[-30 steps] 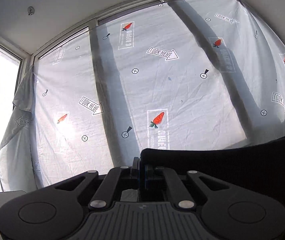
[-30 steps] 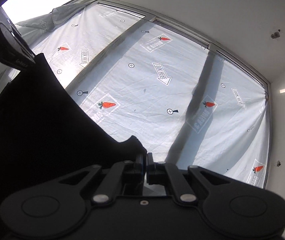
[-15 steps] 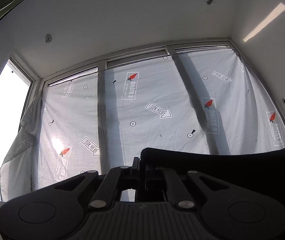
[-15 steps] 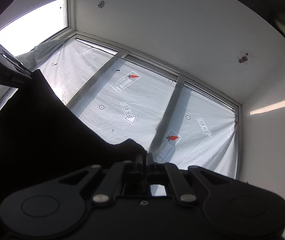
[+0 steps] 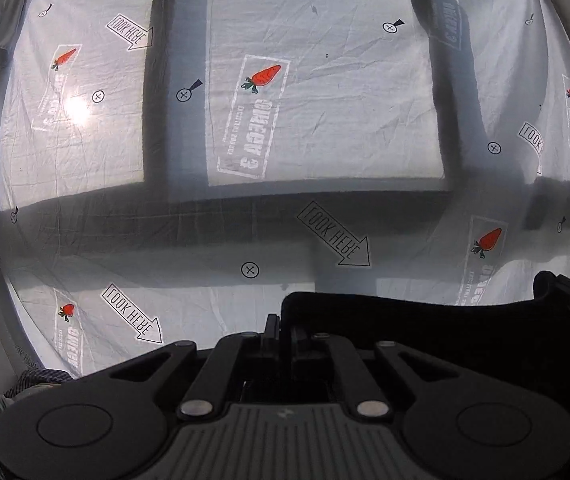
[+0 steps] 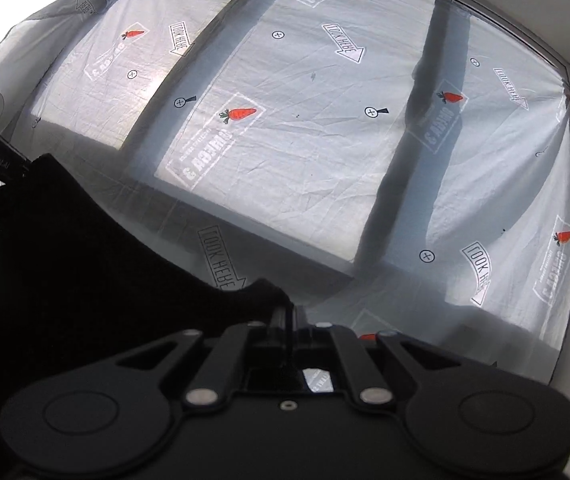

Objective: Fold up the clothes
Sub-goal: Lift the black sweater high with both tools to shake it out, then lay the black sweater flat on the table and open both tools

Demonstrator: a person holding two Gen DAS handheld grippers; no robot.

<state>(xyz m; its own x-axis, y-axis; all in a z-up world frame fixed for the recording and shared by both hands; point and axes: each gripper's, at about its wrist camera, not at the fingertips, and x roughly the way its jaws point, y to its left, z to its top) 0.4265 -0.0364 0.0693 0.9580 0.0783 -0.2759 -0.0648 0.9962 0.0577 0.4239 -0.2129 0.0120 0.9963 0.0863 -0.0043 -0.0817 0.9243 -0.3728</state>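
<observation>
Black garment (image 6: 65,264) hangs stretched between the two tools, held up off any surface in front of a pale printed sheet (image 5: 325,120) that covers a window, its carrots and "LOOK HERE" arrows lit from behind; in the right wrist view the cloth fills the lower left, and in the left wrist view its upper edge (image 5: 425,320) runs off toward the right; left tool (image 5: 281,330) is tilted upward toward the sheet, its fingers pressed together on a corner of the garment, the fabric rising just beside the right finger; right tool (image 6: 289,316) is likewise angled up and rolled a little, its fingers closed with no gap on another corner, the cloth falling away to its left; a patterned grey fabric (image 5: 33,380) peeks in at the lower left of the left wrist view.
</observation>
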